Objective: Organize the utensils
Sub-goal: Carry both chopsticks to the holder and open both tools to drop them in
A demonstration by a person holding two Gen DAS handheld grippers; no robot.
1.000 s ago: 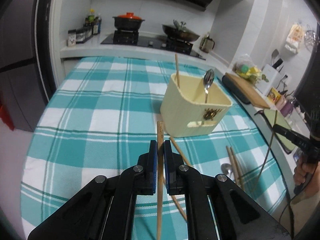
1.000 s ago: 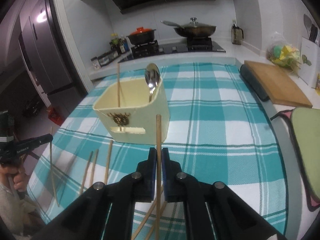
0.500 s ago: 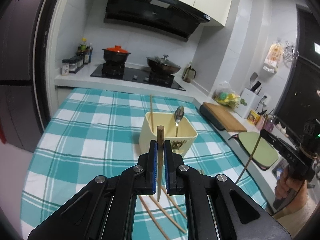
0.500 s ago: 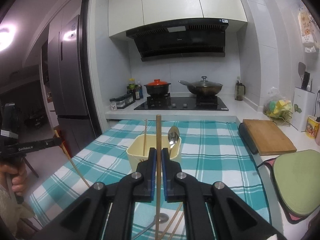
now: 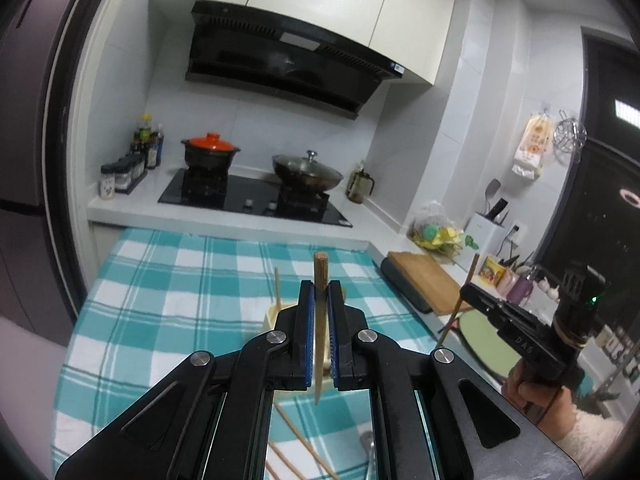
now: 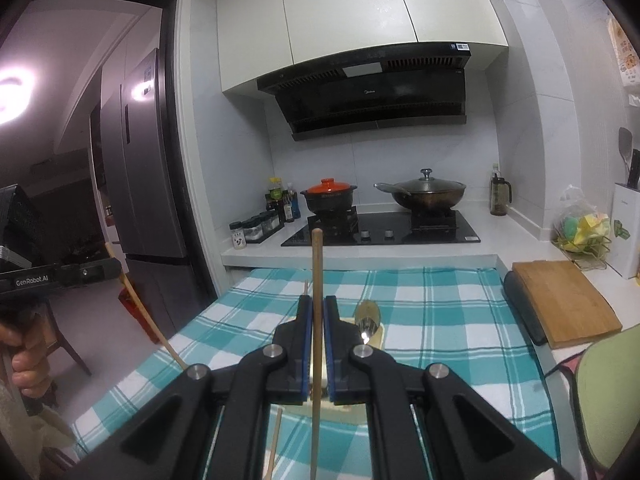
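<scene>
My left gripper (image 5: 320,292) is shut on a wooden chopstick (image 5: 320,276) and holds it upright, high above the table. My right gripper (image 6: 318,306) is shut on another wooden chopstick (image 6: 317,264), also upright. The cream utensil holder (image 5: 271,315) stands on the checked tablecloth, mostly hidden behind the fingers in both views. A chopstick (image 5: 277,286) and a metal spoon (image 6: 368,316) stand in it. Loose chopsticks (image 5: 298,446) and a spoon (image 5: 367,440) lie on the cloth below. The other gripper shows at each view's edge, the right one (image 5: 520,328) and the left one (image 6: 60,274).
The teal checked tablecloth (image 6: 440,312) covers the table. A wooden cutting board (image 6: 564,304) and a green mat (image 6: 608,392) lie to the right. The stove counter behind carries a red-lidded pot (image 6: 329,196), a wok (image 6: 428,194) and spice jars (image 6: 256,228).
Both grippers have risen and tilted up with their chopsticks. The holder has dropped lower in both views and is now mostly hidden behind the fingers.
</scene>
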